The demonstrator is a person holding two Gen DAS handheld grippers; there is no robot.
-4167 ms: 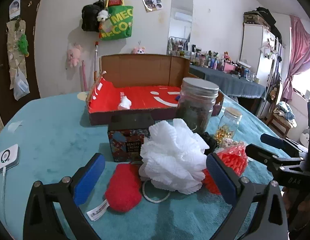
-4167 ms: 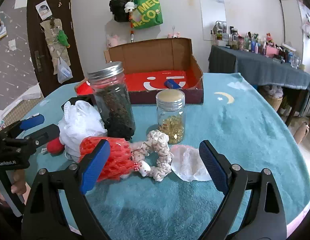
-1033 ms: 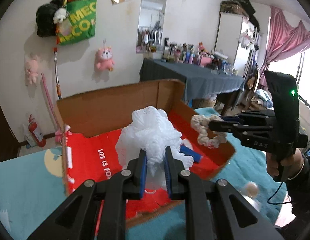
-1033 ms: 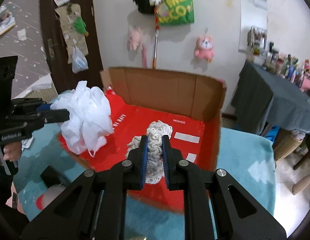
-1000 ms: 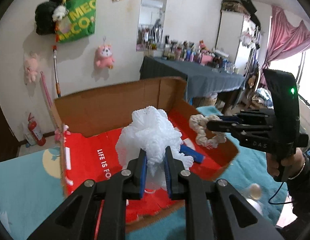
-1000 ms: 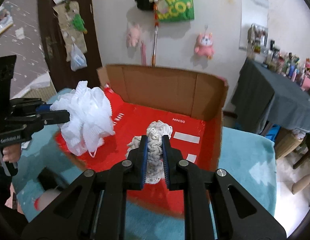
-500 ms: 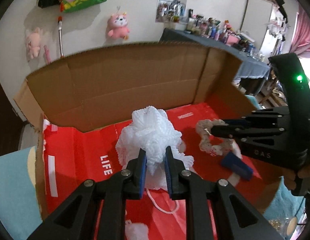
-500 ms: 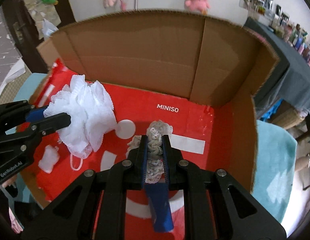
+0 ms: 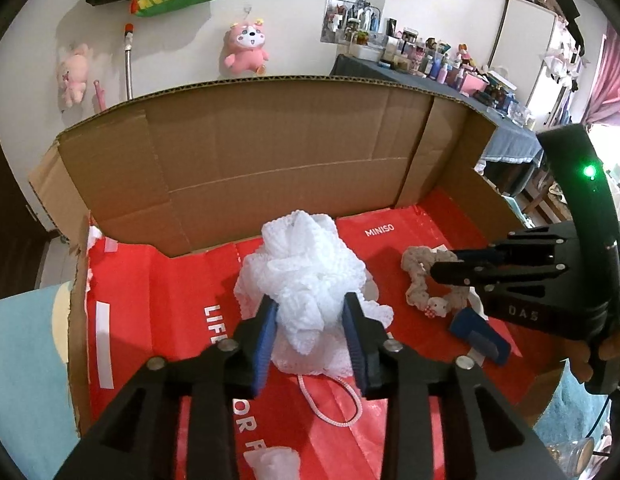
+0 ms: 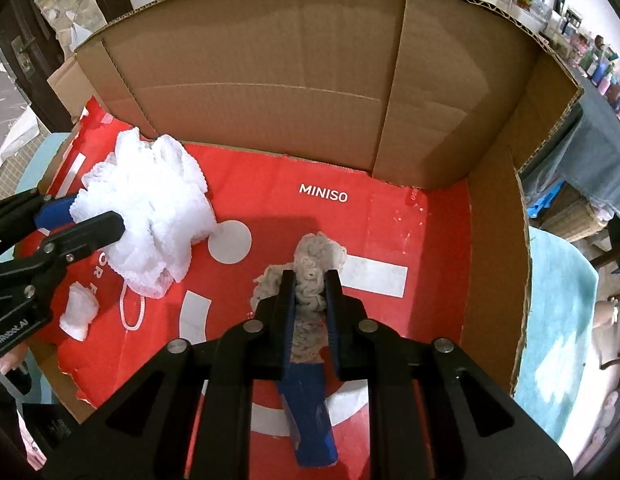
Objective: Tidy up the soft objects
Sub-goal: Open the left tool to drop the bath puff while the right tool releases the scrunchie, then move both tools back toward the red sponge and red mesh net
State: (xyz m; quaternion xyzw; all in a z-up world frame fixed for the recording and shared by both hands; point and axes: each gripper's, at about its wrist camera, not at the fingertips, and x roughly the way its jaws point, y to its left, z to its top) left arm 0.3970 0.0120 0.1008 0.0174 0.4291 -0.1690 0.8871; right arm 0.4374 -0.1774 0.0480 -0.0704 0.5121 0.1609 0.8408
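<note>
white loofah (image 9: 307, 276) between opening left tool (image 9: 310, 344)

Teal-clothed table (image 10: 558, 320), open cardboard box (image 10: 310, 80) resting directly on it

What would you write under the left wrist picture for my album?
The left hand-held gripper opens around a white bath puff inside the red cardboard box.

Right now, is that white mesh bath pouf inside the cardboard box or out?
Inside: the white mesh bath pouf sits on the cardboard box's red floor, walls behind it.
</note>
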